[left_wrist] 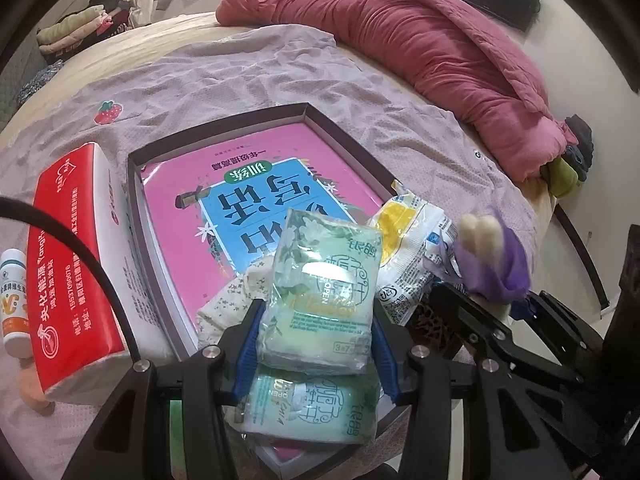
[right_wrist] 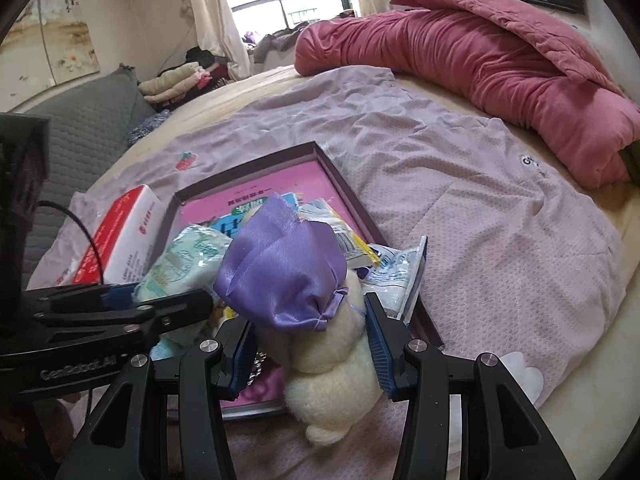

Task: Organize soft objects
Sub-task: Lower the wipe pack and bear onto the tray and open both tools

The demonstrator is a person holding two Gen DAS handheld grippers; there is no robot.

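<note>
Left claw (left_wrist: 316,332) clamped on green tissue pack (left_wrist: 320,296), held over box's (left_wrist: 224,128) near edge, prob. for dropping in w/ the snack bag (left_wrist: 408,248). Right claw (right_wrist: 312,344) grips plush toy (right_wrist: 320,364) just beside, same reason.

Both wrist views angled steeply down along own gripper fingers, close over the shallow box (left_wrist: 136,184) on the bed (right_wrist: 520,240). Left view from beside right gripper (left_wrist: 496,308); right view from beside left gripper (right_wrist: 168,300). Shared: box, red quilt (left_wrist: 420,52), lilac sheet (right_wrist: 460,200) beyond.
</note>
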